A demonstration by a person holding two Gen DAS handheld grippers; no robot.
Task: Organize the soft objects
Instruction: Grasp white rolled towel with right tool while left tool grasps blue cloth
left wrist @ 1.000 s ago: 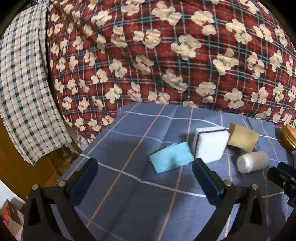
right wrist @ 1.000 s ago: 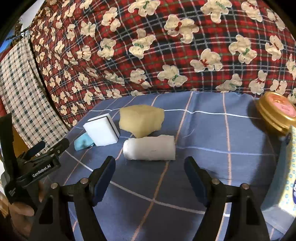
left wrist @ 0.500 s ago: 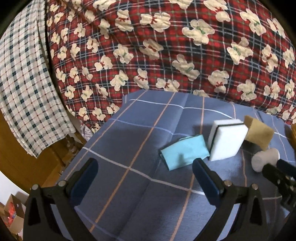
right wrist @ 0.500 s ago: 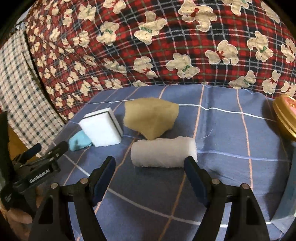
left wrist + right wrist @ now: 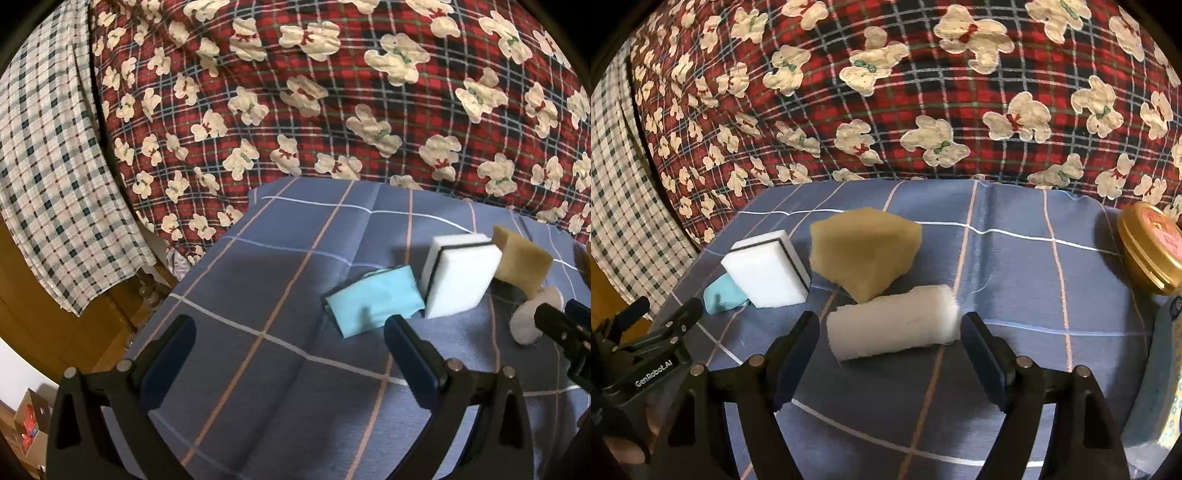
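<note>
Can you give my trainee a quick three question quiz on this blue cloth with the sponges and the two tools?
1. True or false: the right tool has closed on the white roll.
2. Which item lies partly under the white sponge? A) tan sponge B) blue cloth piece C) gold tin
3. Fill in: the white roll lies directly in front of the ____ sponge.

Key
1. False: its jaws are open, one on each side of the roll, neither visibly touching it.
2. B
3. tan
</note>
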